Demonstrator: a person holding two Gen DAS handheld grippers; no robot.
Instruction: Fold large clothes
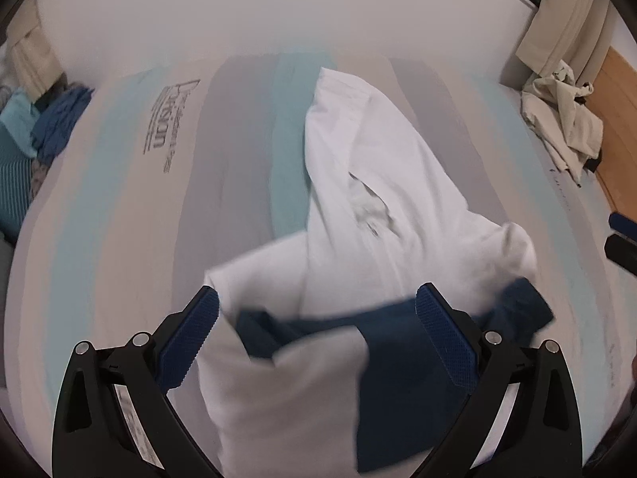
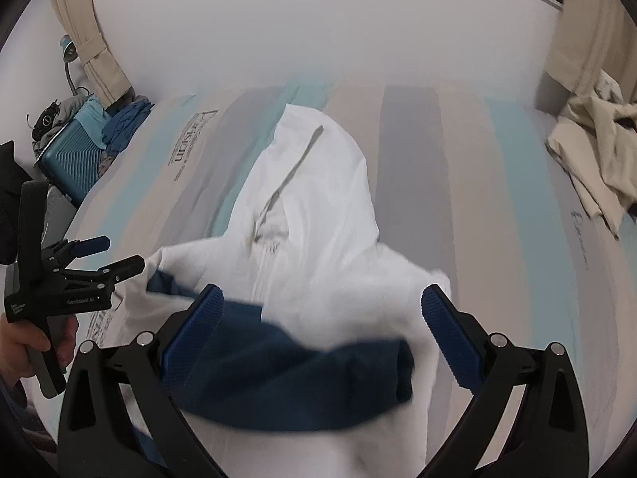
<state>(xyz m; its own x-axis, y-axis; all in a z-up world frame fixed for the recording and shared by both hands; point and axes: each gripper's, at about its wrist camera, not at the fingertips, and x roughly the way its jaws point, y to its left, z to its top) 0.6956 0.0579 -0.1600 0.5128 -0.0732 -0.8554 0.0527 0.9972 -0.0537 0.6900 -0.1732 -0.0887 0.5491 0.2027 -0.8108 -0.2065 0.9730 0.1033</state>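
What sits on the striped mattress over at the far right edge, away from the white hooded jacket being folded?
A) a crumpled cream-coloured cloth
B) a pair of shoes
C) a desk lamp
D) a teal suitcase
A: a crumpled cream cloth lies at the right edge of the striped mattress, well apart from the white hooded jacket.

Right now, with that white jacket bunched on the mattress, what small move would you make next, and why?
Probably lower the right tool and close it on the navy cuff to pull that sleeve flat. Both tools are open and hold nothing; the left tool is too. The white jacket lies crumpled on the striped mattress.
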